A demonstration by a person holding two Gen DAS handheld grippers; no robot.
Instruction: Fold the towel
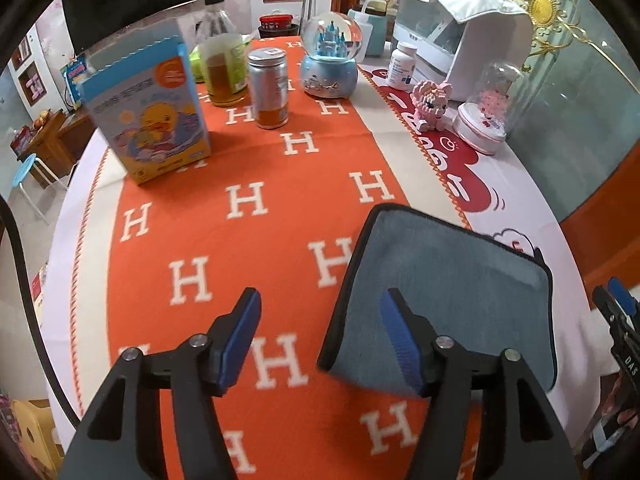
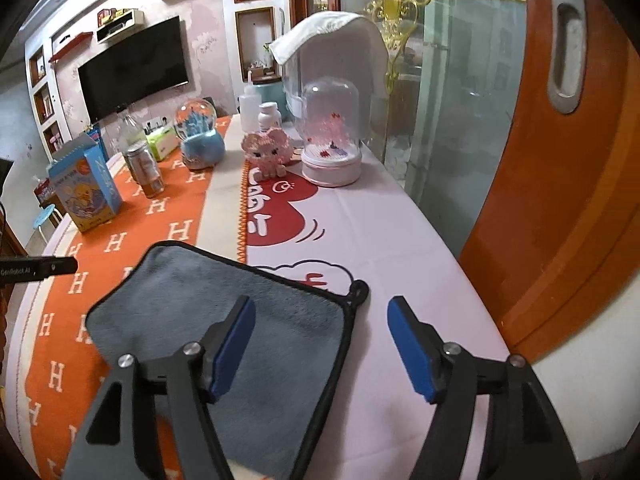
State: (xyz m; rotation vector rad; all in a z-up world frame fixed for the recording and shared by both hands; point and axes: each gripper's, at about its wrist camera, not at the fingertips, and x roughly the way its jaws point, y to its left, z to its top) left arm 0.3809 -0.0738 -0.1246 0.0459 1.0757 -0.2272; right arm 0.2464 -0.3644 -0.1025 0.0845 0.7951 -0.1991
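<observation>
A grey towel (image 1: 452,284) with a black hem lies flat on the table, partly on the orange H-patterned cloth (image 1: 248,240) and partly on the white cloth. My left gripper (image 1: 320,340) is open and empty, above the towel's left edge, its right finger over the towel. In the right wrist view the towel (image 2: 260,312) lies low and left, with a small black loop at its far right corner. My right gripper (image 2: 320,348) is open and empty, straddling the towel's right edge.
At the back stand a blue duck box (image 1: 152,116), a jar of amber liquid (image 1: 222,70), a metal can (image 1: 270,88), a snow globe (image 1: 332,60), a pill bottle (image 1: 402,65), a pink block figure (image 1: 430,104), a glass dome (image 1: 490,112) and a white appliance (image 1: 472,36). An orange door (image 2: 568,208) stands at the right.
</observation>
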